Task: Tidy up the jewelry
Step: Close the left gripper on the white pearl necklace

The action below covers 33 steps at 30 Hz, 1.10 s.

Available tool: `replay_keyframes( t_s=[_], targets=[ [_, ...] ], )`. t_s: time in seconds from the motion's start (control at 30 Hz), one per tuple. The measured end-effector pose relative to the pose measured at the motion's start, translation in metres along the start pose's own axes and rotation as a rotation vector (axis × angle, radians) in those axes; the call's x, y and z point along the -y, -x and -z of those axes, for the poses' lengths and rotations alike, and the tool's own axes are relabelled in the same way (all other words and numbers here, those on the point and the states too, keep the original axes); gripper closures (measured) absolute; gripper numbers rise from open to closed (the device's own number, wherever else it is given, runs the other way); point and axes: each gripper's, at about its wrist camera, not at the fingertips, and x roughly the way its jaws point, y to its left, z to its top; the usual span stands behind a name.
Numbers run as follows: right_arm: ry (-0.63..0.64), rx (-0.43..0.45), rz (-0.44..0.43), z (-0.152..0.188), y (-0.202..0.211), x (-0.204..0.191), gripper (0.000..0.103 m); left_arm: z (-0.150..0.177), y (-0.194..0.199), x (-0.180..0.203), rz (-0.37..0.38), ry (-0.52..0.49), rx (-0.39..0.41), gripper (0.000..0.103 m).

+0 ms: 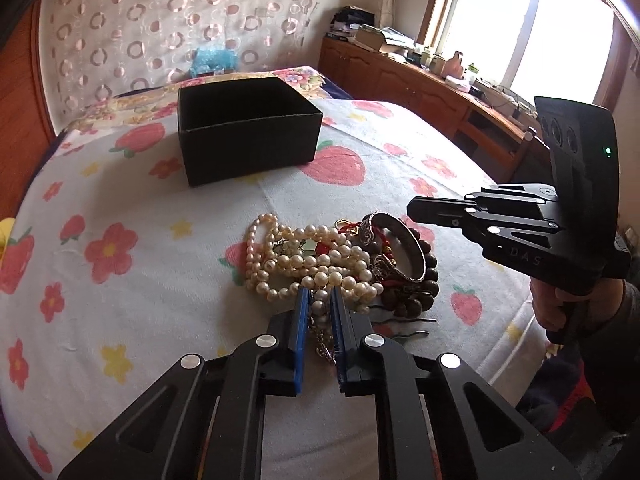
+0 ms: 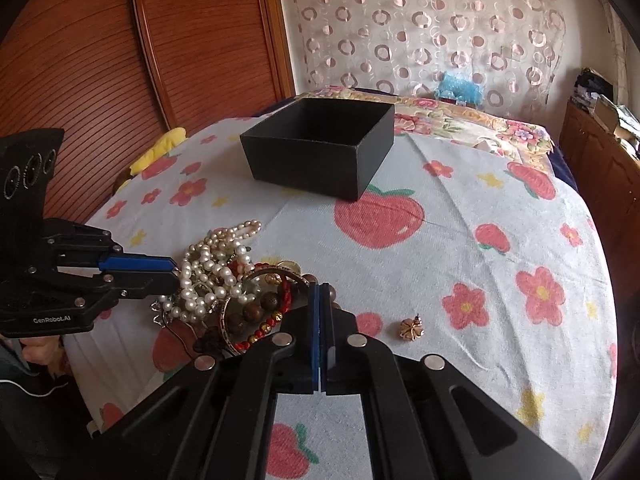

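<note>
A heap of jewelry lies on the bed: pearl necklaces (image 1: 308,260) (image 2: 208,264), a silver bangle (image 1: 400,244), brown wooden beads (image 1: 428,276) (image 2: 256,308) and red-and-gold beads (image 2: 276,316). My left gripper (image 1: 319,296) (image 2: 174,272) is at the heap's near edge, its blue pads narrowly apart around a pearl strand and chain. My right gripper (image 2: 322,292) (image 1: 412,202) is shut and empty, hovering beside the heap. An open, empty black box (image 1: 248,136) (image 2: 320,152) stands farther back. A small gold earring (image 2: 412,327) lies alone to the right.
The bed has a strawberry-and-flower cover (image 1: 120,208) (image 2: 480,208). A wooden headboard (image 2: 120,60) and a circle-patterned curtain (image 1: 160,20) stand behind. A cluttered wooden dresser (image 1: 432,80) runs under the window at right. Hairpins (image 1: 404,330) lie by the heap.
</note>
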Motion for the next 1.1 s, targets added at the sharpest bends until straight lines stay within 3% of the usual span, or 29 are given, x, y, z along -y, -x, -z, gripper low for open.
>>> replay_keyframes(
  t_s=[0.1,0.17,0.23,0.47,0.5,0.57,0.6,0.97,1.1],
  targets=[
    [-0.003,0.003,0.006,0.001,-0.002,0.000,0.097,-0.001,0.003,0.000,-0.014,-0.004,0.013,0.094],
    [-0.009,-0.002,0.004,0.002,-0.004,0.001,0.073,-0.003,0.009,-0.003,-0.016,0.009,0.032,0.094],
    [-0.014,0.000,-0.008,0.003,-0.005,0.002,0.068,-0.007,0.014,-0.004,-0.017,0.014,0.047,0.094],
    [0.031,-0.031,-0.006,0.003,-0.012,-0.007,0.069,-0.007,0.010,-0.006,-0.039,-0.004,0.020,0.094],
    [0.040,-0.037,-0.009,0.003,-0.013,-0.008,0.075,-0.007,0.008,-0.008,-0.039,0.002,0.013,0.094],
    [0.058,-0.036,0.009,0.003,-0.014,-0.010,0.097,-0.003,0.008,-0.013,-0.028,0.022,0.010,0.094],
    [0.058,-0.039,0.002,0.003,-0.014,-0.010,0.099,-0.003,0.009,-0.013,-0.024,0.028,0.012,0.094],
    [0.074,-0.023,0.035,0.006,-0.010,-0.008,0.100,-0.005,0.022,-0.027,-0.071,0.032,0.045,0.097],
    [0.078,-0.015,0.046,0.004,-0.006,-0.008,0.100,-0.007,0.022,-0.043,-0.077,0.075,0.040,0.097]
  ],
)
